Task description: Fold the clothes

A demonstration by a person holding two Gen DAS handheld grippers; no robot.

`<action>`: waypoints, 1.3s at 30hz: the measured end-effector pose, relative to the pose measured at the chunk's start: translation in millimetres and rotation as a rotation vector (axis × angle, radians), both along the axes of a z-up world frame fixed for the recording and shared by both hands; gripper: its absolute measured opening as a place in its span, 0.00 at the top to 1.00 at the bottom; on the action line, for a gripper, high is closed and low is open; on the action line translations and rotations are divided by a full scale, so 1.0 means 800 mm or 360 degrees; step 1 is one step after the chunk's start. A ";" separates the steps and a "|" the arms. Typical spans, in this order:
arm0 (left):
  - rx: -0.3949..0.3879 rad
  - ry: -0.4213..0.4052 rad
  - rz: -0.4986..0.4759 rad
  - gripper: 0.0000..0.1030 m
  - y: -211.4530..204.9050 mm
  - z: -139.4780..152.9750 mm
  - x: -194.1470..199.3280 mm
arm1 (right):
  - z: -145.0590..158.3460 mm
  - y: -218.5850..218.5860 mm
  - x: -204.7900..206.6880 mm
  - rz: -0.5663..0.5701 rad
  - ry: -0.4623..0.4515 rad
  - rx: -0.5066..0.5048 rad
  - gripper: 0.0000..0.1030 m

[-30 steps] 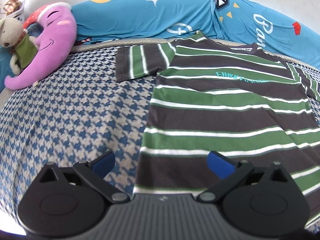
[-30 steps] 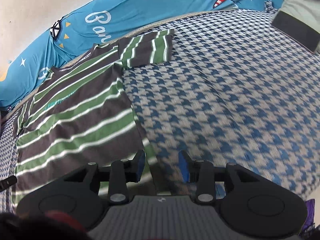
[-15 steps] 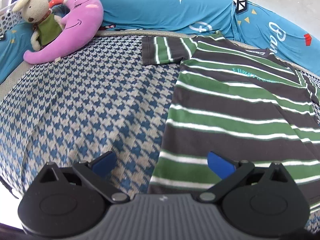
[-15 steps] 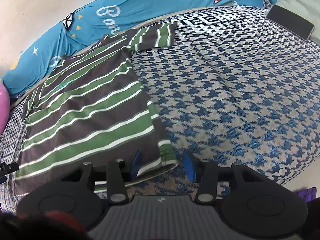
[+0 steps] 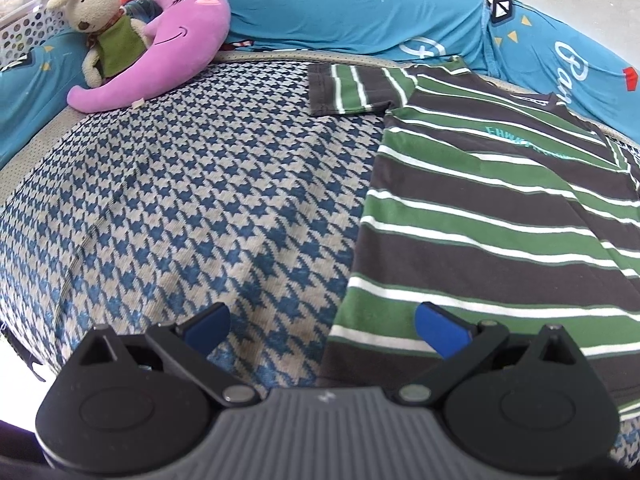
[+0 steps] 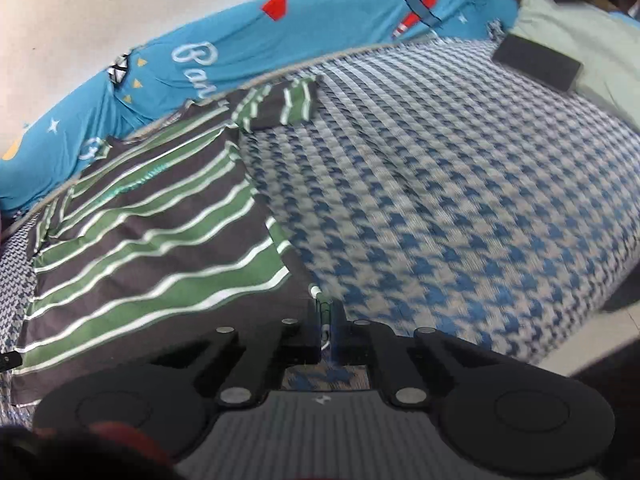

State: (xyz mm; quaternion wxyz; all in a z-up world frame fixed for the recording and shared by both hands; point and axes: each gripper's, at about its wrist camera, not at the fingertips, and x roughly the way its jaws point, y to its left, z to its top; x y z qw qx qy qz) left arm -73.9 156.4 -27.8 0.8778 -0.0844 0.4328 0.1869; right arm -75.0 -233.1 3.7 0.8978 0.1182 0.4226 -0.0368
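Now we see the striped shirt point(image 5: 500, 216) spread flat on the bed point(image 5: 192, 208), both sleeves out, our right gripper point(image 6: 328, 320) with jaws pinched on its hem corner, our left gripper point(image 5: 320, 320) wide and empty over the other corner.

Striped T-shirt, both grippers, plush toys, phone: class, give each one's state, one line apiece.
striped T-shirt: spread flat, unfolded, sleeves out, hem corner pinched.
left gripper: open, holding nothing, above the shirt's hem edge.
right gripper: shut on the shirt's hem corner.
purple moon plush: lying at the bed's far edge.
bear plush: leaning against the moon plush.
dark phone: lying flat, screen off.
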 end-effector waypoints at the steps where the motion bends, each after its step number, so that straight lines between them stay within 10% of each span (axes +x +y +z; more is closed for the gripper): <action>1: 0.0003 0.0001 0.0006 0.00 0.001 0.000 -0.001 | -0.004 0.002 0.002 0.0000 0.0029 -0.0022 0.96; 11: 0.0022 -0.0028 0.0056 0.00 0.013 0.007 -0.008 | 0.019 0.011 -0.013 -0.0070 -0.0179 -0.0099 0.87; 39: 0.0150 -0.0084 -0.0113 0.00 0.047 0.075 0.023 | 0.001 0.258 -0.034 0.1239 -0.0207 0.0056 0.84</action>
